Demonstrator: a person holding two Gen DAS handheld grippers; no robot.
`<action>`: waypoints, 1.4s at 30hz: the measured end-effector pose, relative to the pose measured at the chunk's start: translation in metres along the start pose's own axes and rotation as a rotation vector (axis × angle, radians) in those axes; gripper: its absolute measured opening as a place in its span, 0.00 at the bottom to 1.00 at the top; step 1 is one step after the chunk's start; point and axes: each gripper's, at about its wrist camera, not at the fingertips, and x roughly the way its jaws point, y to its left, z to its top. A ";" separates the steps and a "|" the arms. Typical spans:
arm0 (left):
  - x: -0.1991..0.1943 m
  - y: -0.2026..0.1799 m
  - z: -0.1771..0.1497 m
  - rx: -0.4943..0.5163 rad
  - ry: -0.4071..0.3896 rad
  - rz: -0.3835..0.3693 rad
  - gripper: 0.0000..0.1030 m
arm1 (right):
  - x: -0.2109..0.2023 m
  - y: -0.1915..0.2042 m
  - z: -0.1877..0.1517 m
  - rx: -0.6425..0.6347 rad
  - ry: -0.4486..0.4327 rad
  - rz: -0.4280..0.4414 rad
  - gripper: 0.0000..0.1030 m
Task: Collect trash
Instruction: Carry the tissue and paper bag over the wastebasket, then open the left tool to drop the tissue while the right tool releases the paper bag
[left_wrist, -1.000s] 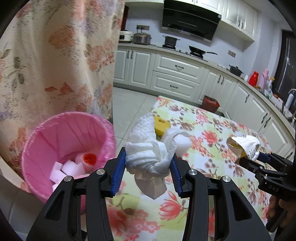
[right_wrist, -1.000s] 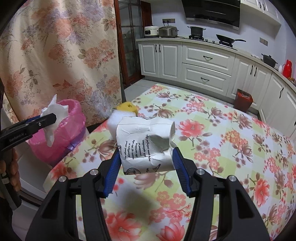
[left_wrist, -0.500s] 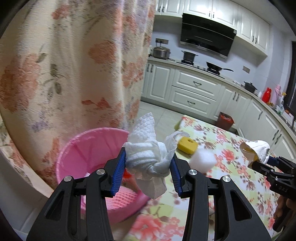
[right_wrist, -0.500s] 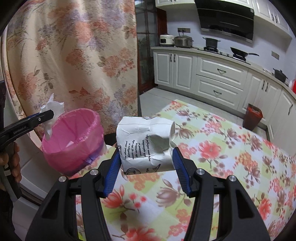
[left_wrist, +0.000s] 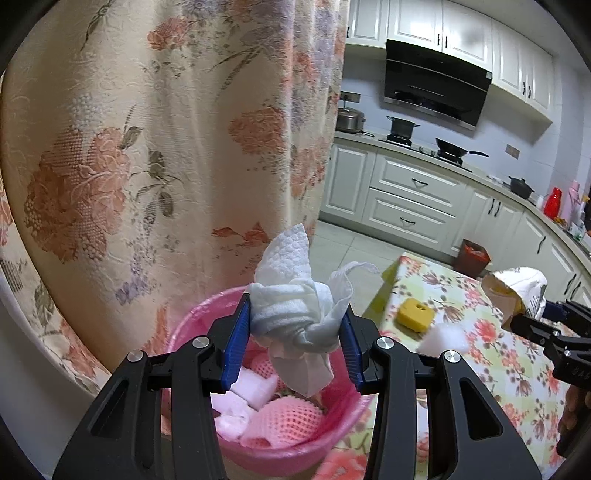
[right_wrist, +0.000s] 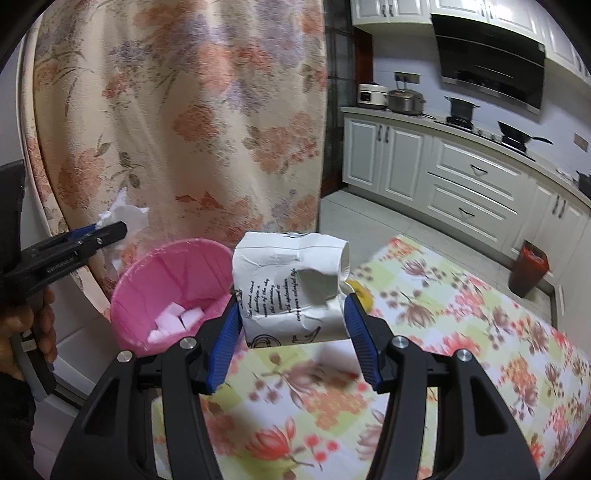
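Two pieces of trash are in my tongs right now, one in each.

From the left wrist camera, my left gripper (left_wrist: 295, 328) is pinching a crumpled white paper towel (left_wrist: 295, 306) between its blue pads. It hangs right over the pink bin (left_wrist: 192, 325), which sits at the near end of the table (left_wrist: 491, 354) by the flowery curtain (left_wrist: 147, 147). Inside the bin I see white foam blocks (left_wrist: 251, 387) and a pink foam net (left_wrist: 284, 417). On the flowered cloth, near the table's end, lie a yellow sponge (left_wrist: 415, 314) and a white foam lump (left_wrist: 443, 338). They are not picked up yet. At the right side I see my right gripper (left_wrist: 532, 314) with its bag.

From the right wrist camera, my right gripper is squeezing a crushed white paper bag (right_wrist: 291, 291) with black writing on it. The bag is over the table near its end, just beside the bin and not above the opening yet. My left gripper (right_wrist: 114, 230) shows at the left, above the bin's far rim, with the towel poking out.

What could go wrong? I think both tongs are heading for one small bin, so they could bump each other. The towel has a loose tail and could catch on a pad when I let go. If I drop the bag too soon, it could hit the rim and fall on the floor, or tip the light bin over.
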 end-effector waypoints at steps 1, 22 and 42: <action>0.001 0.002 0.001 0.000 0.001 0.004 0.39 | 0.004 0.004 0.005 -0.005 0.000 0.011 0.53; 0.010 0.040 0.015 -0.029 -0.002 0.064 0.39 | 0.090 0.078 0.049 -0.079 0.078 0.168 0.54; 0.020 0.043 0.022 -0.056 -0.001 0.080 0.56 | 0.118 0.080 0.054 -0.073 0.108 0.175 0.63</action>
